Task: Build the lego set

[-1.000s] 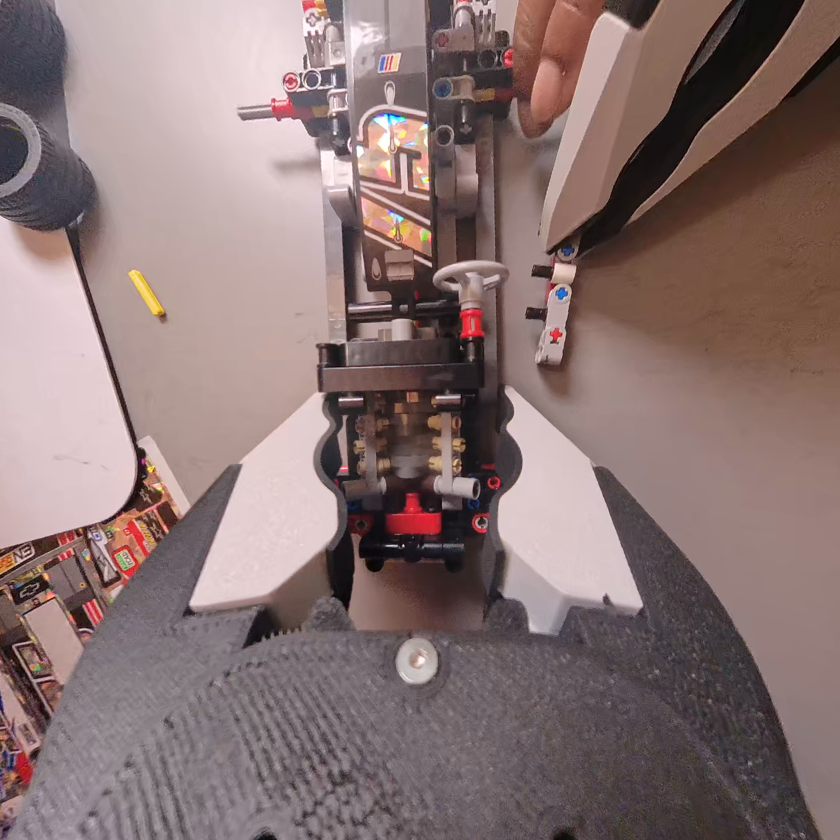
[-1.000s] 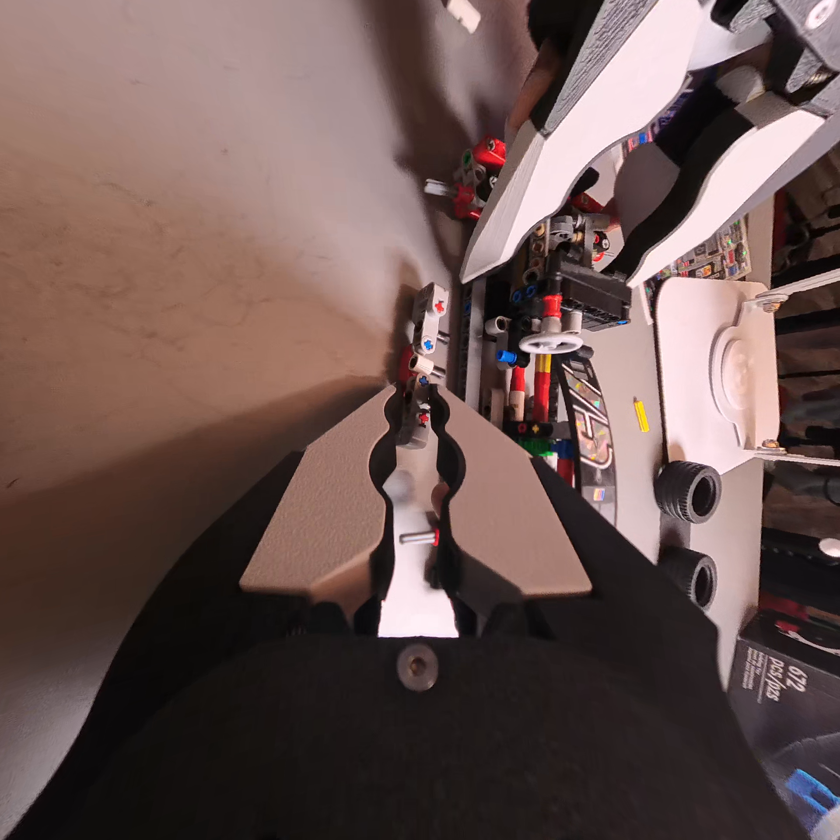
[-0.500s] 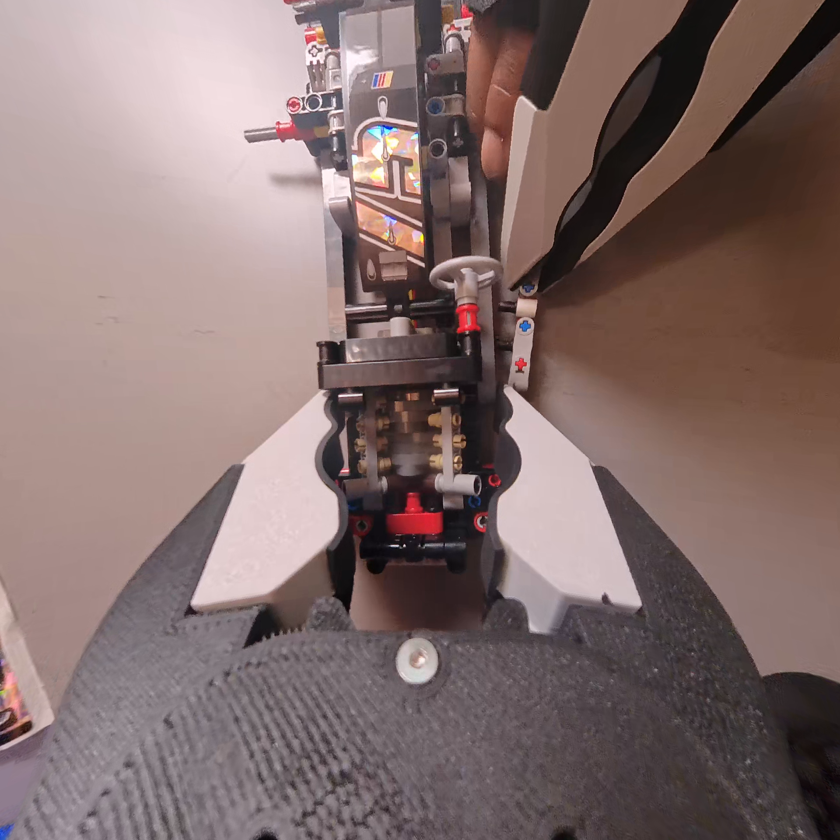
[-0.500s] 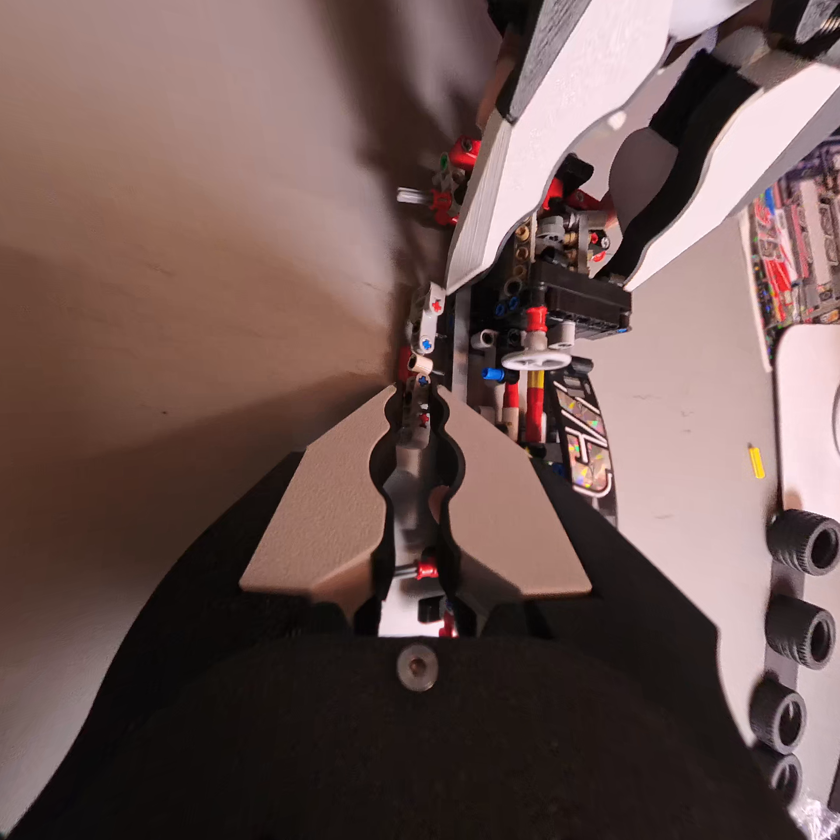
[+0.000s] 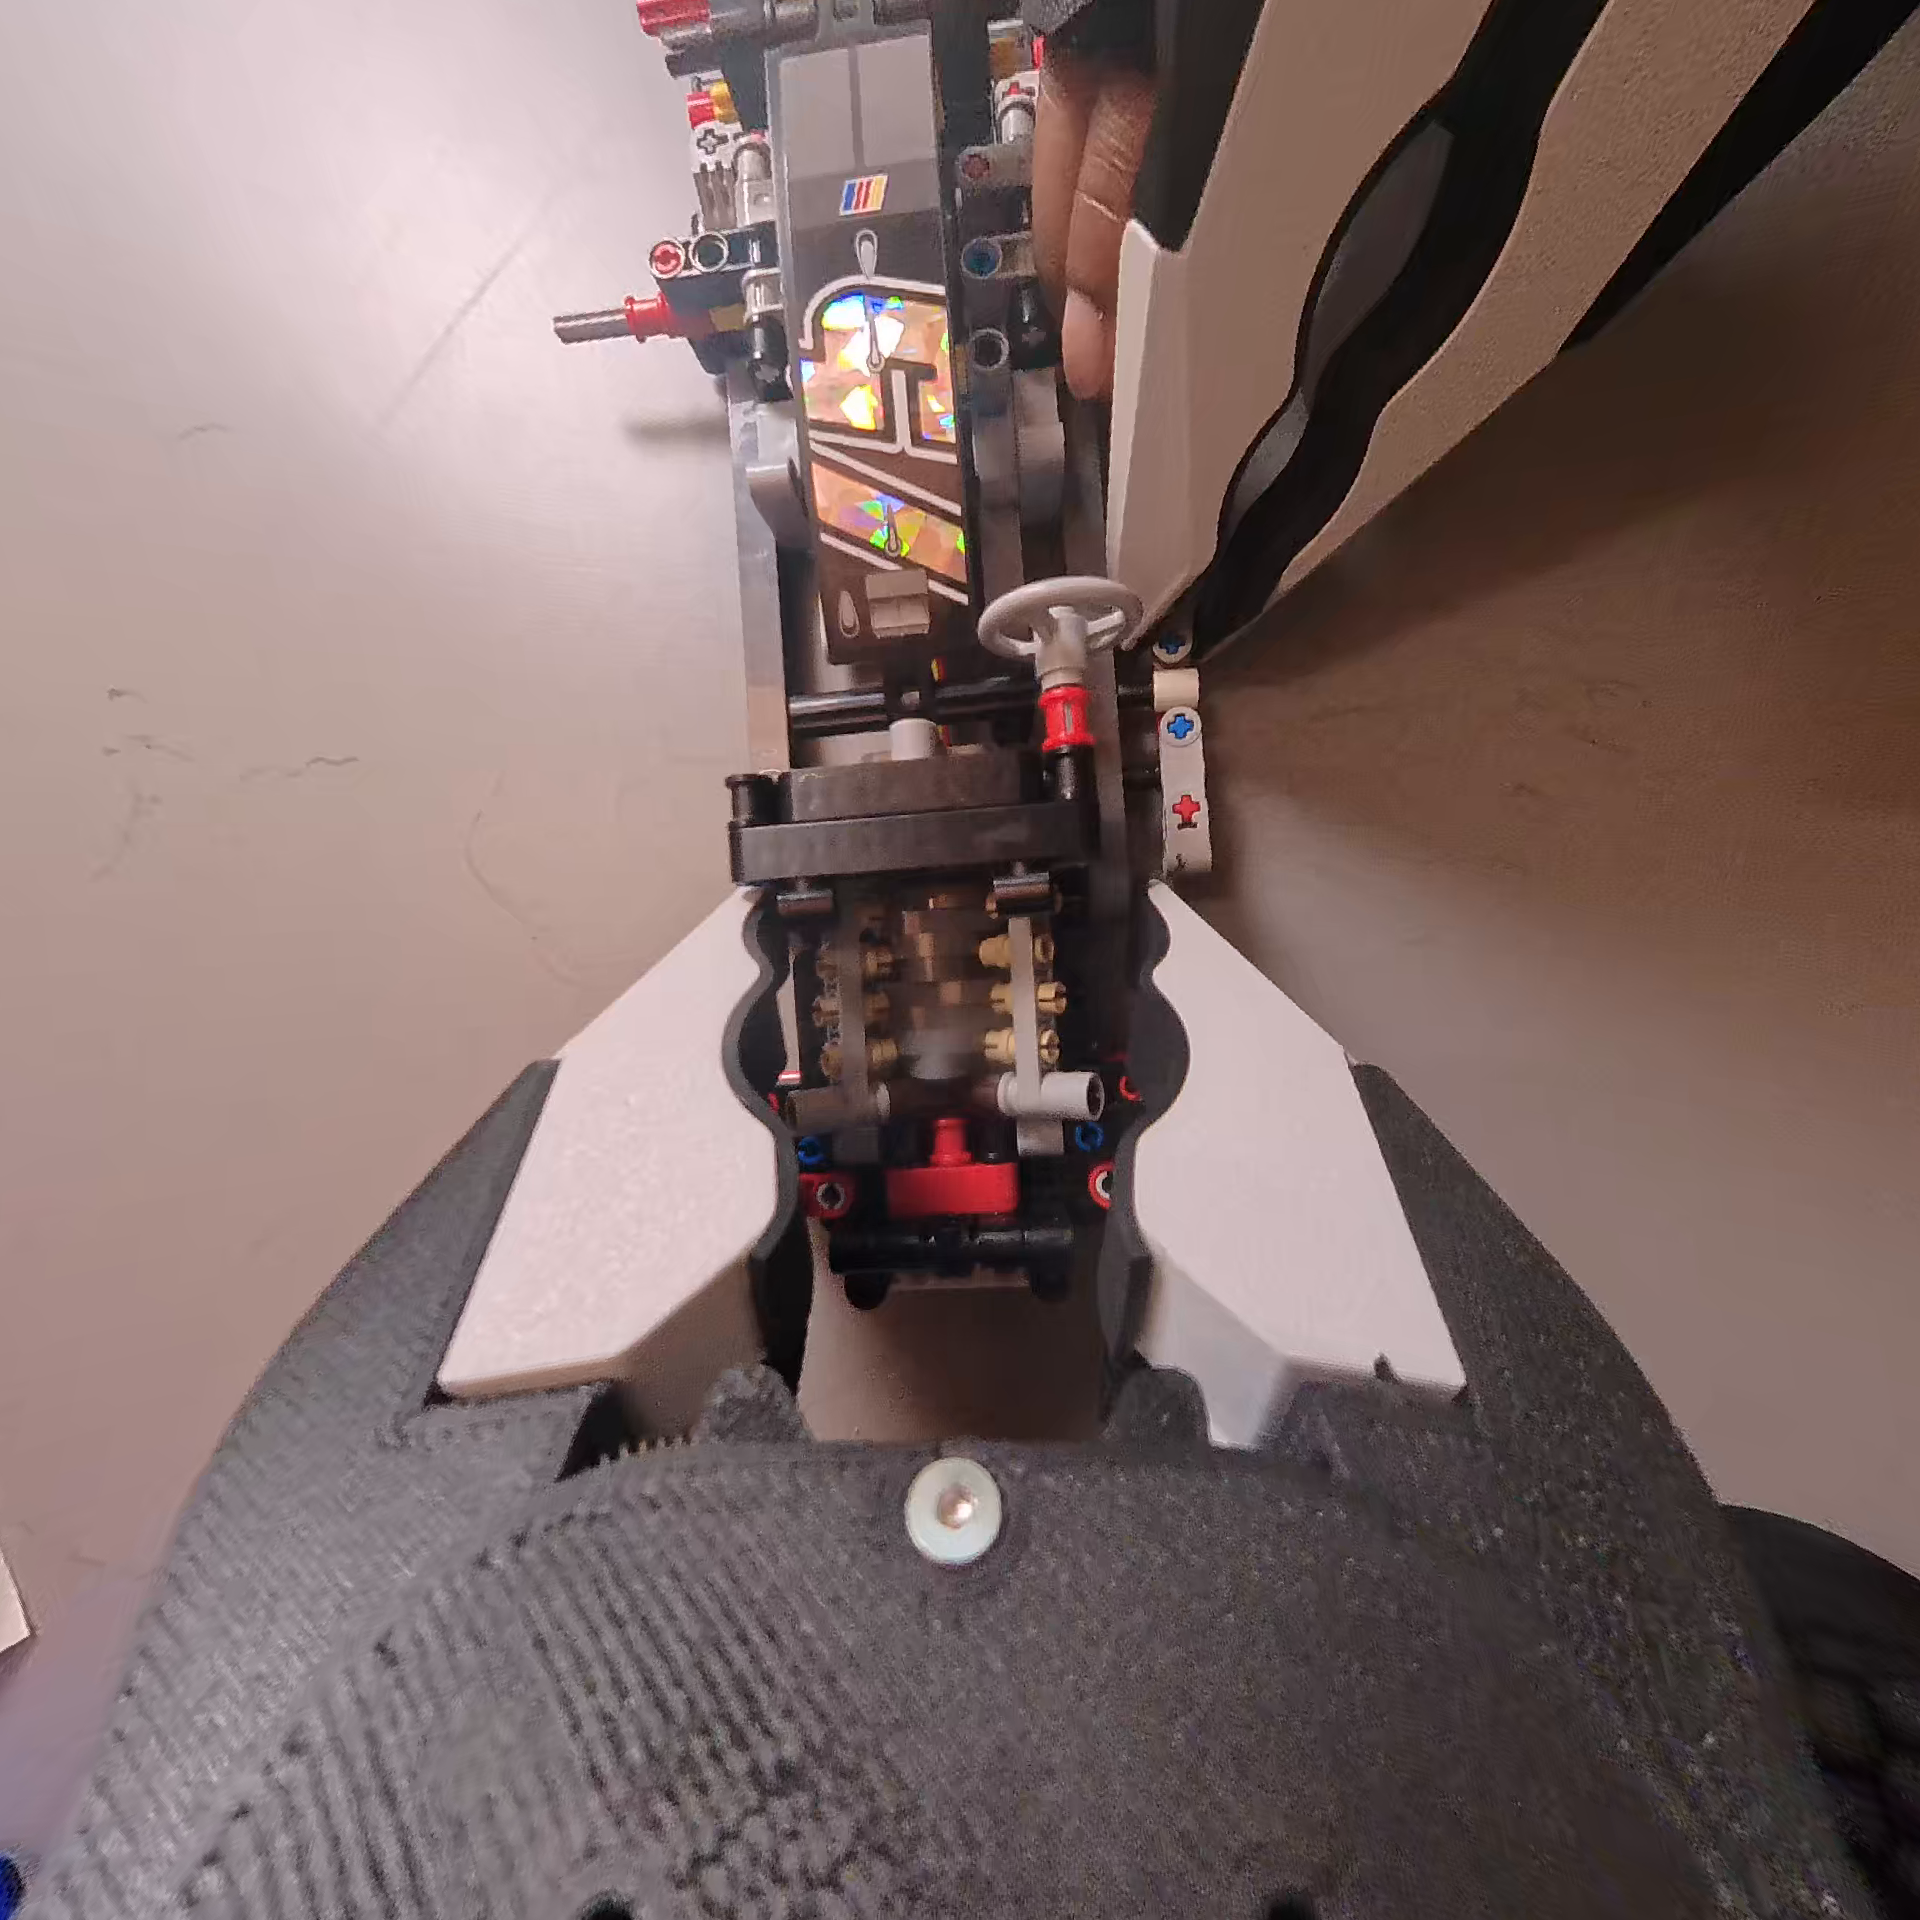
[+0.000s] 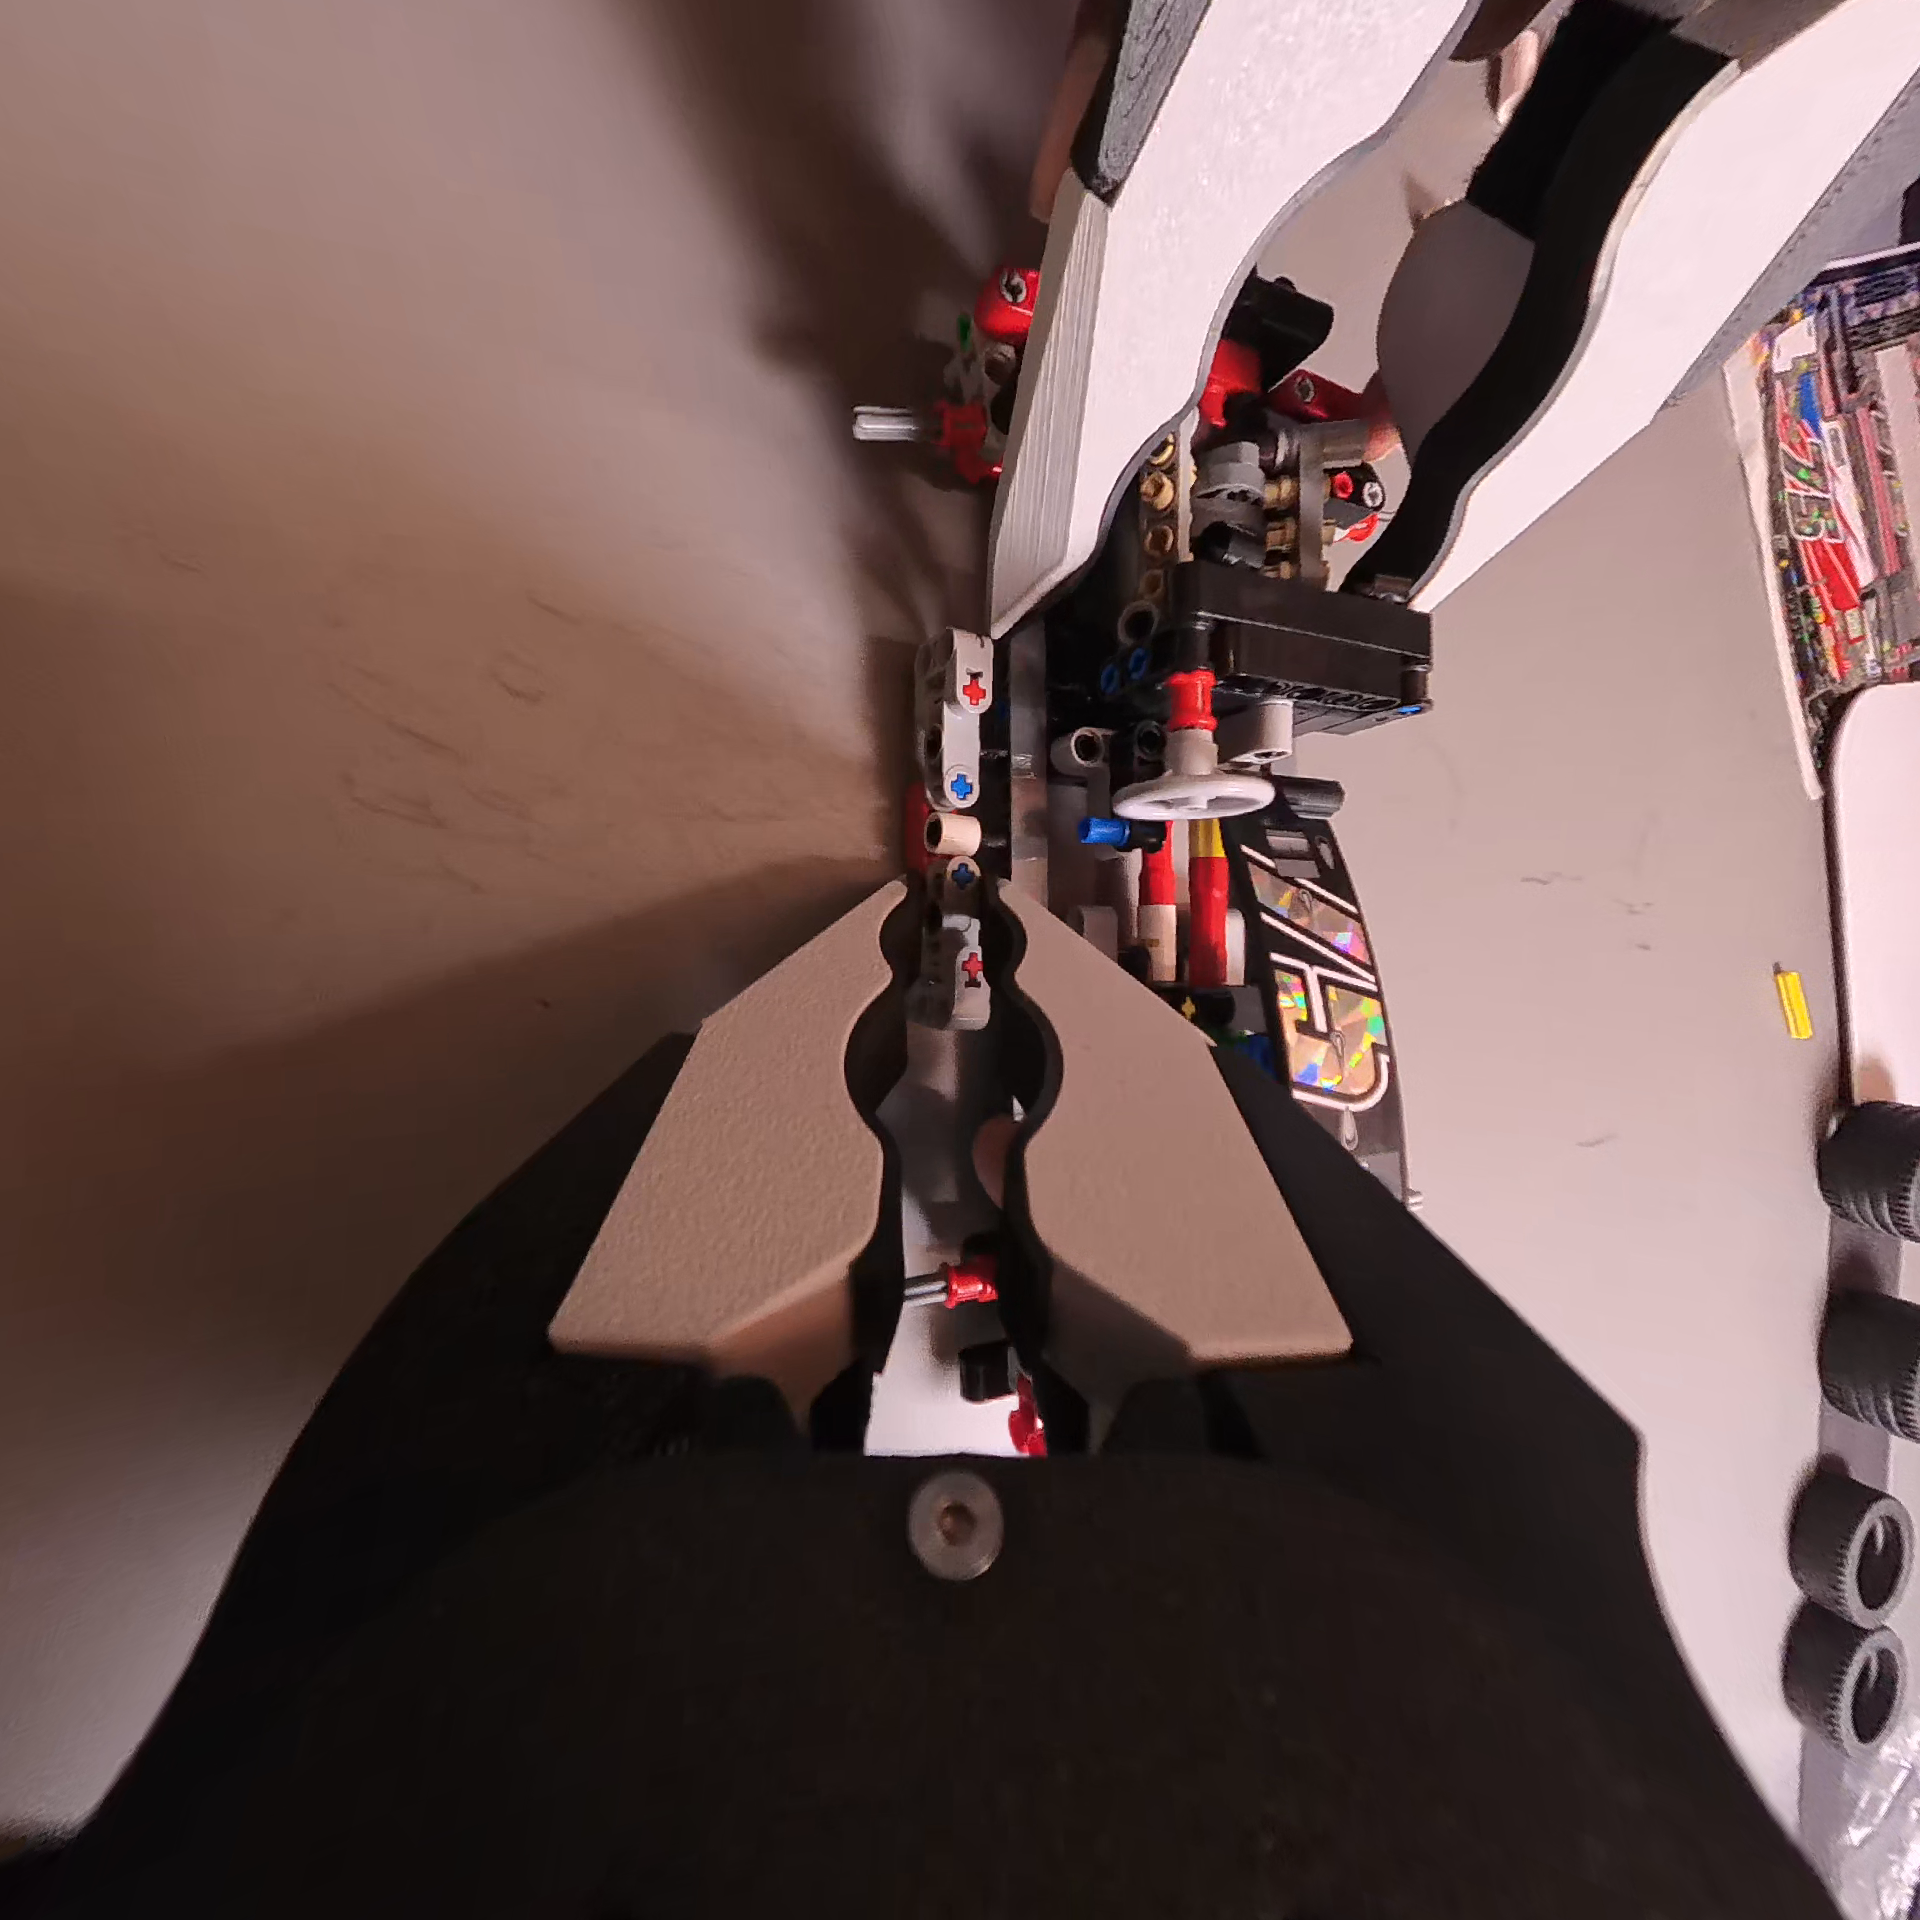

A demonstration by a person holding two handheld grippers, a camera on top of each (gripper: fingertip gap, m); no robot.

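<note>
Left tool (image 5: 951,1039) gripped the rear engine end of the lego car (image 5: 914,810), chassis lying on the counter (image 5: 312,623). Right tool (image 6: 951,977) was clamped on a grey link piece (image 6: 951,971) at the car's side, w/ a matching link (image 5: 1184,790) pinned just ahead of it. Steering wheel (image 6: 1195,800) stood mid-chassis. Black tyres (image 6: 1860,1558) sat in a row nr the counter edge, well apart.

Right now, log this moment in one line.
left gripper: shut on car | right gripper: shut on side piece | stage: attaching
</note>
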